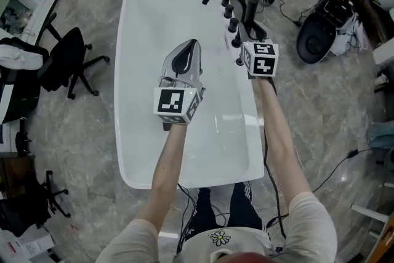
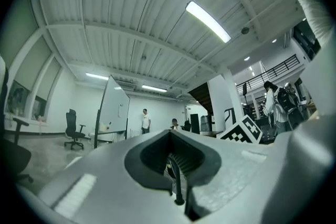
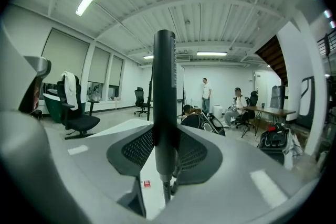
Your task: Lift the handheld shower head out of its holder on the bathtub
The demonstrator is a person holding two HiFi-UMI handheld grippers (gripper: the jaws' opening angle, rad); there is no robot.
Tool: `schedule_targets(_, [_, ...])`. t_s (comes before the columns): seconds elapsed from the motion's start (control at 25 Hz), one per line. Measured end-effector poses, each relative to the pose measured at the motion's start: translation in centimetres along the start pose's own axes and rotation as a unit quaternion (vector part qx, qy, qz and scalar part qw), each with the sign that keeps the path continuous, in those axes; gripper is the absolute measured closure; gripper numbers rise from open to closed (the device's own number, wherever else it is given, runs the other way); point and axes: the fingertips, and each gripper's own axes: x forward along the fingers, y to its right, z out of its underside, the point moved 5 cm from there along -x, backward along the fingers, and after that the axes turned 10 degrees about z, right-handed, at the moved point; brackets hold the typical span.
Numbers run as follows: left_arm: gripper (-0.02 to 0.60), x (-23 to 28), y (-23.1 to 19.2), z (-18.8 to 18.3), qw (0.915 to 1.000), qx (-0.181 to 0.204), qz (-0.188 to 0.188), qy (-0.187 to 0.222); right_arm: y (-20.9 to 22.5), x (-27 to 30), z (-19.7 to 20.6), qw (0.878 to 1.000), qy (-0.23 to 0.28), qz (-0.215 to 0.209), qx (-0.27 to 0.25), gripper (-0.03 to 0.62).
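Below you: grey marbled floor [image 1: 92, 132]. White bathtub [image 1: 157, 21] stands on it, centre. Black office chair [image 1: 71, 58] on floor to your left, apart from tub. Black bag [image 1: 317, 37] far right. Cable [image 1: 341, 163] trails near right.

The left tool [image 1: 189, 49] and right tool [image 3: 165, 155] are pale grey, wedge-shaped shells with dark ribbed recesses at the jaws. Each bears a white cube [image 1: 176, 103] of black square markers. Behind the right cube [image 1: 261, 58] runs a black cable [image 1: 266, 151]. The person wears short pale sleeves [image 1: 315, 214] and dark trousers [image 1: 208, 206] with white stripes.
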Motion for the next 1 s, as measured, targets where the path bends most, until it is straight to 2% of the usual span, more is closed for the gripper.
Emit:
schedule_targets(0.24, [0.581,-0.5,-0.4,-9.6,0.9996,-0.001,-0.023,0.015,0.8,-7.6,-11.4,0.998,0.041,0.024,0.037,0.441])
schedule_targets(0.36, [0.581,-1.1,1.5,-13.3,0.9994,0.005,-0.027,0.022,1.7,-12.6,-15.7,0.996,0.069,0.031,0.040,0.441])
schedule_targets(0.52, [0.581,-3.5,4.1,-16.9,0.9988,-0.011,-0.031,0.037,1.7,-20.6,-19.7,0.993,0.106,0.035,0.030,0.441])
schedule_targets(0.6, [0.581,-5.2,5.6,-18.2,0.9988,-0.015,-0.028,0.037,0.9,-24.1,-20.6,0.992,0.115,0.032,0.031,0.441])
schedule_targets(0.72, [0.581,-7.2,8.9,-19.4,0.9994,0.008,-0.016,0.030,-0.5,-28.8,-20.7,0.991,0.126,0.030,0.026,0.441])
schedule_targets(0.84, [0.581,-8.9,11.5,-19.5,0.9993,0.027,-0.010,0.025,-1.8,-32.8,-19.2,0.990,0.138,0.018,0.028,0.441])
schedule_targets(1.0, [0.581,-10.1,13.1,-18.5,0.9995,0.021,-0.015,0.021,-2.6,-36.1,-16.8,0.990,0.137,0.000,0.028,0.441])
